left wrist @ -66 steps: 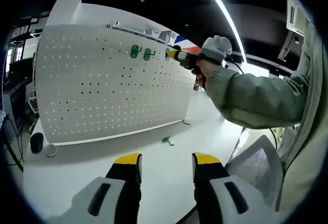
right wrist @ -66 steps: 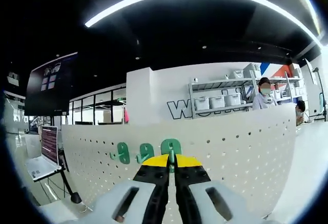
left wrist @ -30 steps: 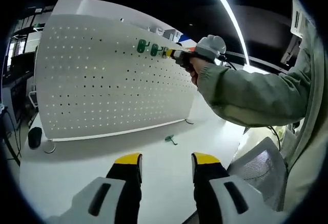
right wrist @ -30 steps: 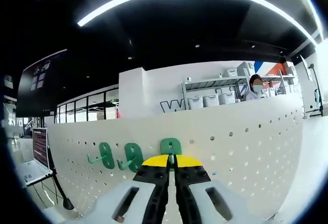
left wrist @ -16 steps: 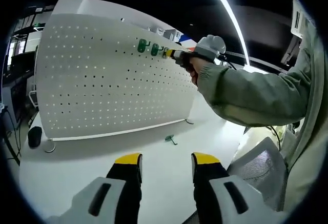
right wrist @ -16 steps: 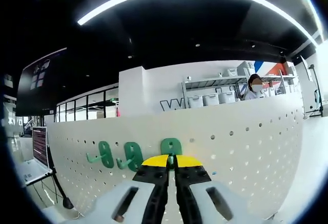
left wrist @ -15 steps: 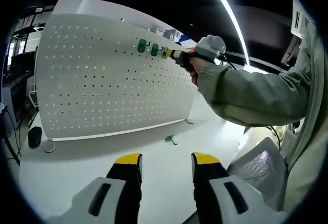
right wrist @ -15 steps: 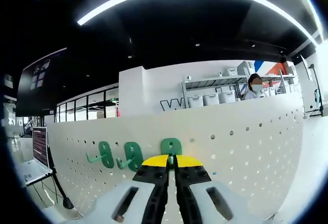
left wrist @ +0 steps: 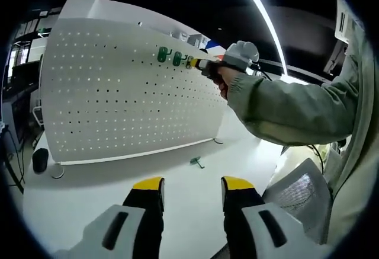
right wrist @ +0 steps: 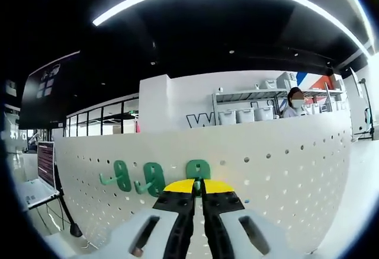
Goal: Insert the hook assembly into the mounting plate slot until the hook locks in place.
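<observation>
A white pegboard (left wrist: 118,87) stands upright on the table, and its top rows of holes show in the right gripper view (right wrist: 278,158). Two green hooks (left wrist: 167,56) hang near its top edge (right wrist: 137,179). A third green hook (right wrist: 197,170) sits against the board, with my right gripper (right wrist: 198,185) shut on it. In the left gripper view the right gripper (left wrist: 198,63) reaches to the board's top, held by a hand in a grey-green sleeve. My left gripper (left wrist: 191,185) stands open above the table, with nothing between its jaws. Another green hook (left wrist: 194,162) lies on the table.
A white table (left wrist: 89,194) carries the board. A dark round object (left wrist: 40,159) sits at the board's left foot. A white mesh chair back (left wrist: 296,194) is at the right. A laptop (right wrist: 41,173) stands at far left, and shelves with bins (right wrist: 249,114) and a person stand behind the board.
The right gripper stays shut on the third hook at the board's top. Both views have shifted only slightly.
</observation>
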A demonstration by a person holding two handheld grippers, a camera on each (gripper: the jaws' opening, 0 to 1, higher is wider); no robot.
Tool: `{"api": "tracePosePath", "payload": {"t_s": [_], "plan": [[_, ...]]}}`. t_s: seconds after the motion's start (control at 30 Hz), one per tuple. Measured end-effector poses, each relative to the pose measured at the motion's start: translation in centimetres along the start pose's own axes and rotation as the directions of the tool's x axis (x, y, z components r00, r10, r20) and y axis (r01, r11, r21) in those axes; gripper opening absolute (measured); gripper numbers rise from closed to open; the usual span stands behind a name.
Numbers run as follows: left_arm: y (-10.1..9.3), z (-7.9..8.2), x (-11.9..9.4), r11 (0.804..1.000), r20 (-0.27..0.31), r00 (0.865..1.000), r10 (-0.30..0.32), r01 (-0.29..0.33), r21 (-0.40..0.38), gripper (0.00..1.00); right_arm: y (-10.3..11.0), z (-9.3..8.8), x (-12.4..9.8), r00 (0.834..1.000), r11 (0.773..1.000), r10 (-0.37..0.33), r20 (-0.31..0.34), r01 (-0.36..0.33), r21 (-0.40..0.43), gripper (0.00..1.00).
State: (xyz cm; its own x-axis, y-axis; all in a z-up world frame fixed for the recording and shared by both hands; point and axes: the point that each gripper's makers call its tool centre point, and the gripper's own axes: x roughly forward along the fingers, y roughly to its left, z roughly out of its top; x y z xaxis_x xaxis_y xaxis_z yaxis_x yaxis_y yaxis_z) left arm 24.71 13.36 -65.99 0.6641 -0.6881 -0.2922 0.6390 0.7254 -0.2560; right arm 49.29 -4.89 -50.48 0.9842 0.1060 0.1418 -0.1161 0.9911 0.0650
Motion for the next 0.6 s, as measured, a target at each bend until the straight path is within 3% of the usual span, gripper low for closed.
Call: {"api": "tracePosePath", "payload": {"t_s": [0.6], "plan": [[0.81,0.21,-0.27,1.0,0.007,1.0,0.018,-0.018,-0.003,0.4,0.08,-0.32,0.34,1.0,1.0,0.003,-0.014,-0.003,0.001,0.02]]}}
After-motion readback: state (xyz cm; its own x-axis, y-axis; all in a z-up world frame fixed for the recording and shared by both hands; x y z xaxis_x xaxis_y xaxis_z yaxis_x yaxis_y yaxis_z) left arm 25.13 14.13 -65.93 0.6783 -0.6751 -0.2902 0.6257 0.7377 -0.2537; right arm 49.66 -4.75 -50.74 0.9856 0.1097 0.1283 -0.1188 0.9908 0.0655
